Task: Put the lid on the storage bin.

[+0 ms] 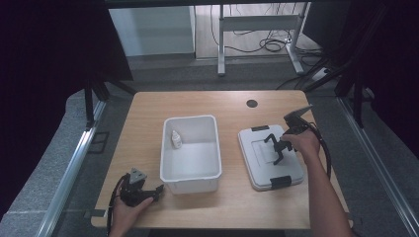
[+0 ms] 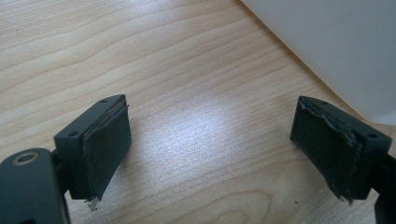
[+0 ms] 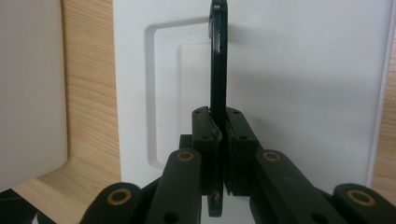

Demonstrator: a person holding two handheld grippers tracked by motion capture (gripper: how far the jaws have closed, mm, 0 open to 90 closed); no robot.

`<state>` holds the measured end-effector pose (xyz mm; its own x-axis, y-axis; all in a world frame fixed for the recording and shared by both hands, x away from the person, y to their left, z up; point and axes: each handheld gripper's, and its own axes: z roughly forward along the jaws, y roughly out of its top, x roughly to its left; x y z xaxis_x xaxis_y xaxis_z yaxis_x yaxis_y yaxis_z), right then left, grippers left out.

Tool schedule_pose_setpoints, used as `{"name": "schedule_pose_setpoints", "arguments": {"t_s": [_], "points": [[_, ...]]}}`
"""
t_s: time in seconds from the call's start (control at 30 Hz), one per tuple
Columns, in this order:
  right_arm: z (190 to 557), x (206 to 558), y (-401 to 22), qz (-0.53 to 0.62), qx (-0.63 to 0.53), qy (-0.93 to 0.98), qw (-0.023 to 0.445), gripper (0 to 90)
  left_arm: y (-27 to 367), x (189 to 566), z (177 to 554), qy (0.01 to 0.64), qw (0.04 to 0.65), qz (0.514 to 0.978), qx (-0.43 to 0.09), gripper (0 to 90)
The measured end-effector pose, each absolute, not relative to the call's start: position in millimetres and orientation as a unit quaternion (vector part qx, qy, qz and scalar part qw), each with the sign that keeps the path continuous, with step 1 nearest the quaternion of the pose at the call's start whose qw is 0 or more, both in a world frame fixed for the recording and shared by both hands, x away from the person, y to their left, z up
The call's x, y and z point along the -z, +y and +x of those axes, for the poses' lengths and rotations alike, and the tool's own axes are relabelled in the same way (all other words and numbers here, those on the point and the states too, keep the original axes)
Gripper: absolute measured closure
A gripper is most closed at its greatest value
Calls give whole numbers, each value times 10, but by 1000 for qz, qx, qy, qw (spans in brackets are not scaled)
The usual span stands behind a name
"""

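A white lid (image 1: 276, 170) with black clips at both ends lies flat on the table, to the right of an open white bin (image 1: 190, 185). My right gripper (image 1: 277, 148) reaches over the lid from the right. In the right gripper view it (image 3: 222, 154) is shut on the lid's thin black handle (image 3: 218, 60), which stands on edge above the recessed lid (image 3: 303, 70). A small white bottle (image 1: 175, 139) stands inside the bin at its left wall. My left gripper (image 1: 159, 189) rests by the bin's front left corner, open (image 2: 210, 149) over bare wood, with nothing between its pads.
The wooden table (image 1: 232, 106) has a dark cable hole (image 1: 252, 103) near its far edge. The bin wall (image 2: 336, 42) is close to the left gripper's right jaw, and it (image 3: 28, 93) also borders the lid's left side. Metal rails run along both table sides.
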<state>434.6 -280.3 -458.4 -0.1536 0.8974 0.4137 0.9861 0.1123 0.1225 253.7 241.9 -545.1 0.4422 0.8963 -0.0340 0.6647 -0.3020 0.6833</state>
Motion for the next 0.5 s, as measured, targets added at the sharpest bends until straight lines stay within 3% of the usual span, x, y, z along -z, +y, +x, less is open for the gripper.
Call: {"name": "schedule_pose_setpoints", "arguments": {"t_s": [0.5], "points": [[4245,4423,-2894,-650,216,-718,127,848,2418,5451,2540,496,320,787,-181,121]]}}
